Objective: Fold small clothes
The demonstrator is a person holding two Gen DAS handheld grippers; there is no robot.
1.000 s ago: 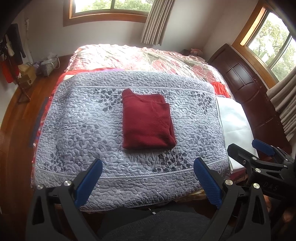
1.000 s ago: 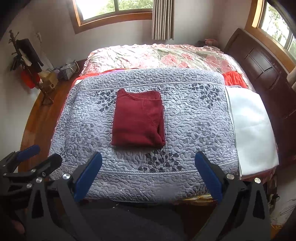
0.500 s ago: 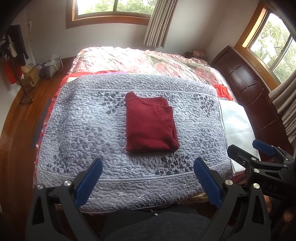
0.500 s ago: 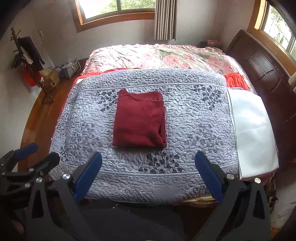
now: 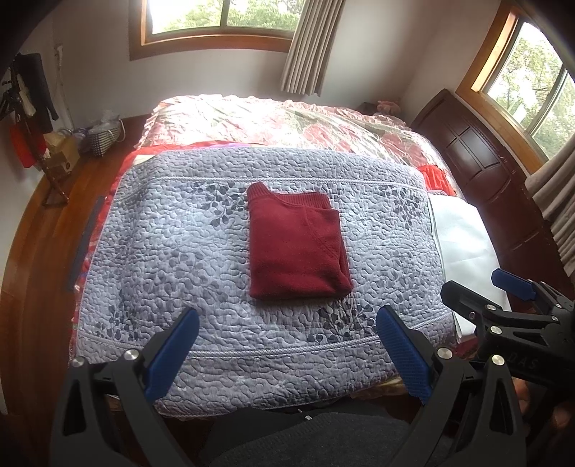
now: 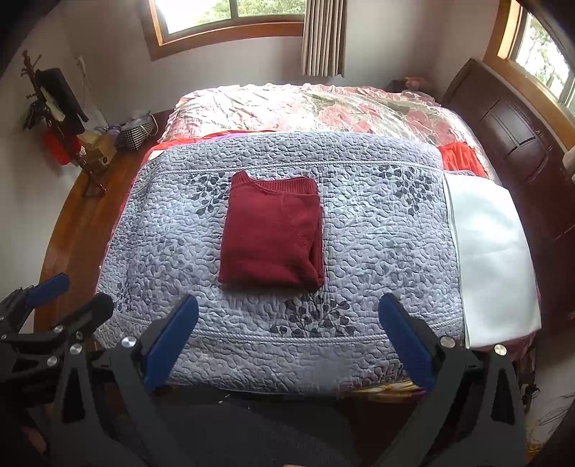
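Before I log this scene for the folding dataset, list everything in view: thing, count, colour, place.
sweater: 1, dark red, folded, on the middle of the quilt
quilt: 1, grey-blue with leaf print, spread over the near part of the bed
floral bedspread: 1, pink and red, far part of the bed
white cloth: 1, white, flat beside the quilt's right edge
red fabric: 1, bright red, beyond the white cloth
headboard: 1, dark wood, right side
windows: 2, wood-framed, far and right walls
left tongs: 1, black with blue pads, open, above the near quilt edge
right tongs: 1, same, open
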